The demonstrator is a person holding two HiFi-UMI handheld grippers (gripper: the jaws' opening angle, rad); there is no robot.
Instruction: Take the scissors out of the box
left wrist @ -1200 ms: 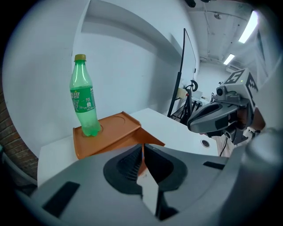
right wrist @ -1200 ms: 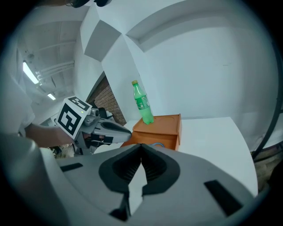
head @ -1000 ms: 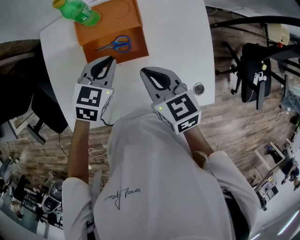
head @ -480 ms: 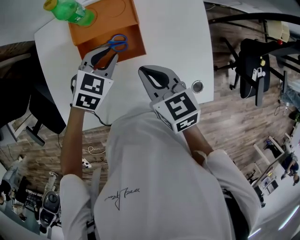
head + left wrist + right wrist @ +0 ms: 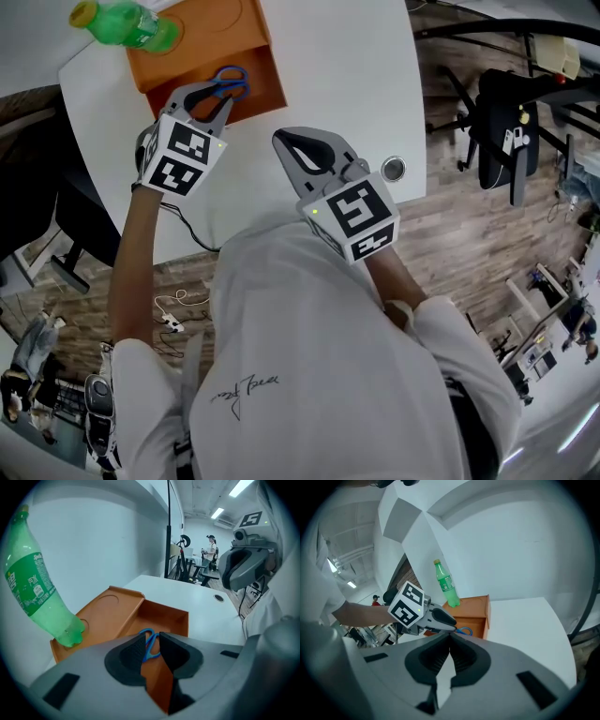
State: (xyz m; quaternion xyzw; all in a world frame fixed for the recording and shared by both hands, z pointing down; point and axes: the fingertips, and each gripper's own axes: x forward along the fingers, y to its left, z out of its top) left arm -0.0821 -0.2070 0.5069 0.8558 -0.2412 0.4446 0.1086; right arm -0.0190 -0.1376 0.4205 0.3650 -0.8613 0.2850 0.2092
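An orange box (image 5: 202, 42) stands at the far left of the white table (image 5: 337, 66). Blue-handled scissors (image 5: 231, 79) lie in its lower compartment. My left gripper (image 5: 212, 90) hangs tilted down over the box's near wall, open. In the left gripper view the scissors (image 5: 150, 643) show through the gap of that gripper (image 5: 152, 638), beyond the pads and untouched. My right gripper (image 5: 287, 141) hovers over bare table to the right of the box, shut and empty. The right gripper view shows its jaws (image 5: 450, 638) closed, with the scissors (image 5: 465, 631) and box (image 5: 474, 607) ahead.
A green plastic bottle (image 5: 120, 23) stands in a round recess on the box's raised part. A round cable port (image 5: 393, 169) sits in the table near the right edge. Chairs (image 5: 511, 112) and wood floor lie beyond the table's edge.
My left gripper has moved forward and down to the box's near wall, rolled a little, and its jaws have gone from shut to open. The right gripper has stayed put.
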